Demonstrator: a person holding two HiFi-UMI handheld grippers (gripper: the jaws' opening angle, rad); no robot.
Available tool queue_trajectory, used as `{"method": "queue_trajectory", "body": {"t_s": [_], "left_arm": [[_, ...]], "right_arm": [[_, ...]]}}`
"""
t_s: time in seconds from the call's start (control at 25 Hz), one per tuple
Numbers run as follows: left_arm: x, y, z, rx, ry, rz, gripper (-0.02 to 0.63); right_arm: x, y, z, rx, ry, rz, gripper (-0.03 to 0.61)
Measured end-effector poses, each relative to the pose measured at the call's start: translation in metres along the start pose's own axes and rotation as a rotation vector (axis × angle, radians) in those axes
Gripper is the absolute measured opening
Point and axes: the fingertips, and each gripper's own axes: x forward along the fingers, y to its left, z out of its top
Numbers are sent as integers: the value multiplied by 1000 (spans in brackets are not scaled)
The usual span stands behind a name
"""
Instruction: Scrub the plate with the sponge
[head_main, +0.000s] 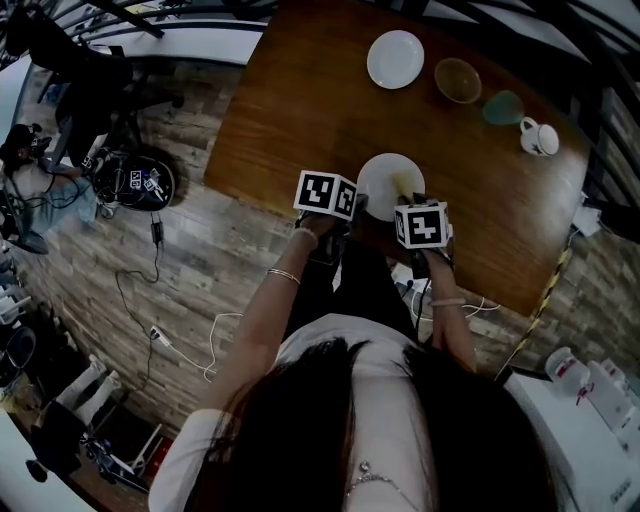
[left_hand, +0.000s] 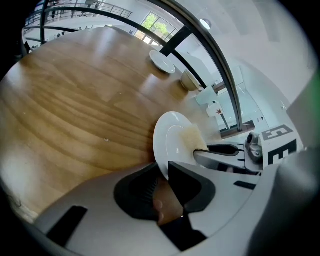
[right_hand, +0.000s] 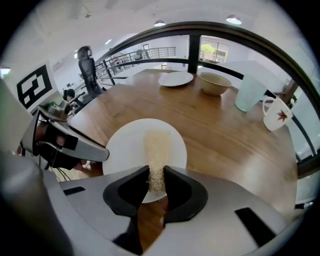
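A white plate (head_main: 385, 178) lies near the front edge of the wooden table (head_main: 300, 110). My left gripper (head_main: 357, 206) is shut on the plate's left rim; in the left gripper view its jaws (left_hand: 164, 170) pinch the edge of the plate (left_hand: 170, 135), which looks tilted there. My right gripper (head_main: 414, 203) is shut on a pale yellow sponge (right_hand: 156, 152), which rests along the middle of the plate (right_hand: 122, 147). The left gripper view also shows the sponge (left_hand: 191, 140) on the plate's face.
Further back on the table stand a second white plate (head_main: 395, 59), a tan bowl (head_main: 457, 80), a pale green cup (head_main: 503, 107) and a white mug (head_main: 540, 137). The table's front edge is just below the plate. Cables and gear lie on the wood-plank floor (head_main: 150, 260).
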Motion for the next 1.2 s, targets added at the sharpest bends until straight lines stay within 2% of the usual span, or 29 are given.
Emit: {"method": "queue_trajectory", "body": {"t_s": [0.2,0.32,0.48,0.72,0.88,1.0,1.2], "left_arm": [[0,-1,1,-2,2,-6,75],[0,-1,2,-2,-4,-7,75],[2,-1,2,1,-10,-9,75],[2,-1,2,-2,-9,-16,75],[1,-1,3,4,-9,-14,75],[2,-2,2,7,-11,-11,75],[3,-2,1,12,-13,-7,75]], "right_arm": [[-18,-38,-4,87,-29,-95,98],[-20,-37,-8,87,-26,-102,98],[-13,-10,-16,50,3,-75,98],[-5,48,-4,-61,-12,33,98],[-4,69,-3,-58,-1,73,98],[-4,63,-7,-29,0,54,98],[-11,25,-23,28,25,-30,98]]}}
